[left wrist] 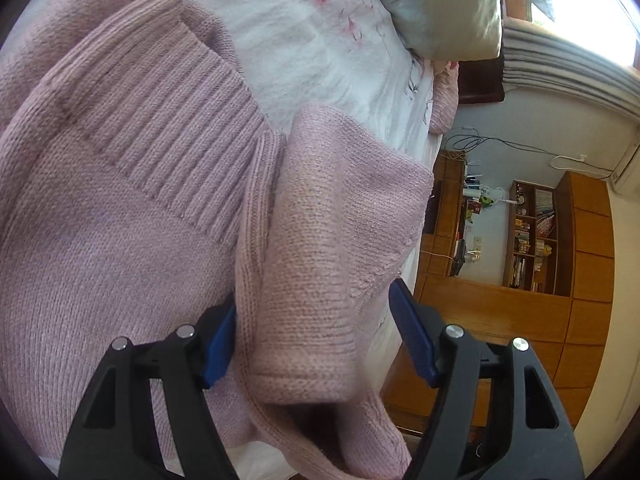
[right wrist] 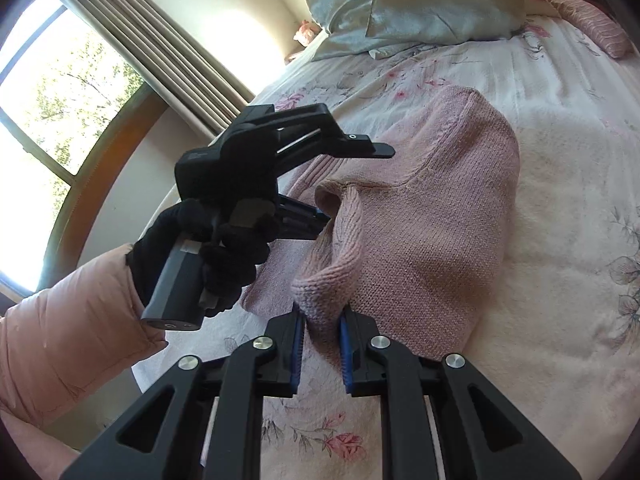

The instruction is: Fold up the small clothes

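The pink knitted sweater [right wrist: 432, 216] lay on the bed [right wrist: 560, 128], over the flowered bedspread, with its ribbed collar [left wrist: 168, 120] toward the pillows [right wrist: 400, 4] at 12 o'clock in the right wrist view. It was a soft, thick knit. I judged it light but loose, so it would sag and stretch where it was lifted and would not keep a sharp crease by itself. It did not look slippery; the wool should catch well on the blue pads [right wrist: 346, 350].

My right gripper [right wrist: 322, 350] was clamped on a raised fold of the sweater at its near edge, at 6 o'clock of the garment, and the knit bunched up between the two fingers. My left gripper [left wrist: 314, 332] had its fingers apart, one on each side of a doubled strip of the knit, which I took for a sleeve or side edge [left wrist: 320, 260]. I saw no clear pinch there, so it was open around the cloth and not holding it. In the right wrist view this gripper was at 9 o'clock of the sweater, held by a black-gloved hand [right wrist: 224, 248] with a pink padded sleeve [right wrist: 68, 320].

For a good hold I would take the seams or the ribbed hem, because these parts are firmer, and I would grip several layers together, not only one thin layer of the knit.
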`<state>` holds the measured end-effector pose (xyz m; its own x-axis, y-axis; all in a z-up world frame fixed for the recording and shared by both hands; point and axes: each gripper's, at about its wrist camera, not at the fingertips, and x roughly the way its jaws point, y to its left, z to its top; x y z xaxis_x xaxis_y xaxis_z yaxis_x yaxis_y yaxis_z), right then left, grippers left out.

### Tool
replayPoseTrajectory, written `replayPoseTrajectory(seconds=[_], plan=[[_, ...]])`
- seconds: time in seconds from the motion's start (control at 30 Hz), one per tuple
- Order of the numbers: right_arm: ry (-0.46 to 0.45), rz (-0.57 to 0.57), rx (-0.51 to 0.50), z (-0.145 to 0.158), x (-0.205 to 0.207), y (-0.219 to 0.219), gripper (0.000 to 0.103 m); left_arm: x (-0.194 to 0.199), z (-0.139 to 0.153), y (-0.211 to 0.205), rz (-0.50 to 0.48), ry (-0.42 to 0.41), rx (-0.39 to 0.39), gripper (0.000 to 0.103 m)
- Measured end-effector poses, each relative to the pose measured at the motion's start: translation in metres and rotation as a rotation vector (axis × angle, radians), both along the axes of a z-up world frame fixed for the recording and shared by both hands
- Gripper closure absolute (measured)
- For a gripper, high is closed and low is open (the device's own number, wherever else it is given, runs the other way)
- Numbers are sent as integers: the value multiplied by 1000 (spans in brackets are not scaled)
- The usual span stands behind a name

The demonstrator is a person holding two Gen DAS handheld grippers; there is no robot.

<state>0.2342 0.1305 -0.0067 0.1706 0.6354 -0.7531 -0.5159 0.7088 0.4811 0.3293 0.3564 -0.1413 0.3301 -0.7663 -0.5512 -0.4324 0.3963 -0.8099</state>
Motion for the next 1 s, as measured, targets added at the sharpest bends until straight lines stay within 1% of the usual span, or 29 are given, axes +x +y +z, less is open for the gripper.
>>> replayPoseTrajectory(seconds=[0.03, 0.07, 0.1, 0.17, 0.23, 0.3, 0.4, 0.5, 0.57, 0.63, 0.7, 0.73, 0.8, 0.9, 0.93, 1.0], plan=[[1, 0, 1, 0, 0, 1, 88, 2, 0, -1, -3, -5, 6, 57], [3, -1, 2, -1, 1, 1, 88, 4, 0, -2, -6, -13, 5, 76], [3, 0, 4, -1, 2, 3, 88, 6, 1, -1, -9, -23, 3, 81], [2, 4, 12, 2, 1, 7, 88, 8, 12, 2, -13, -74, 21, 84], [4, 16, 31, 6, 0, 13, 88, 7, 31, 8, -19, -141, 44, 85], [1, 41, 43, 9, -2, 24, 88, 3, 50, 18, -23, -198, 51, 85], [-2, 89, 76, 15, -7, 45, 88, -2, 78, 39, -32, -271, 96, 85], [-9, 144, 91, 17, -12, 75, 88, -10, 95, 64, -32, -314, 148, 85], [-7, 178, 87, 14, -15, 97, 88, -17, 98, 81, -26, -320, 182, 85], [-6, 210, 67, 7, -19, 119, 88, -23, 92, 101, -7, -307, 211, 85], [-1, 234, 34, -4, -22, 140, 88, -29, 80, 117, 12, -280, 235, 85], [1, 244, 15, -12, -24, 150, 88, -33, 71, 122, 19, -263, 242, 85], [7, 256, -41, -30, -27, 166, 88, -37, 47, 133, 20, -218, 231, 85], [1, 284, -161, -60, -33, 182, 88, -42, 12, 139, 10, -144, 255, 84], [0, 290, -198, -69, -36, 185, 86, -43, 3, 138, 10, -133, 250, 84], [18, 286, -233, -83, -38, 186, 72, -47, -4, 139, 21, -144, 234, 82]])
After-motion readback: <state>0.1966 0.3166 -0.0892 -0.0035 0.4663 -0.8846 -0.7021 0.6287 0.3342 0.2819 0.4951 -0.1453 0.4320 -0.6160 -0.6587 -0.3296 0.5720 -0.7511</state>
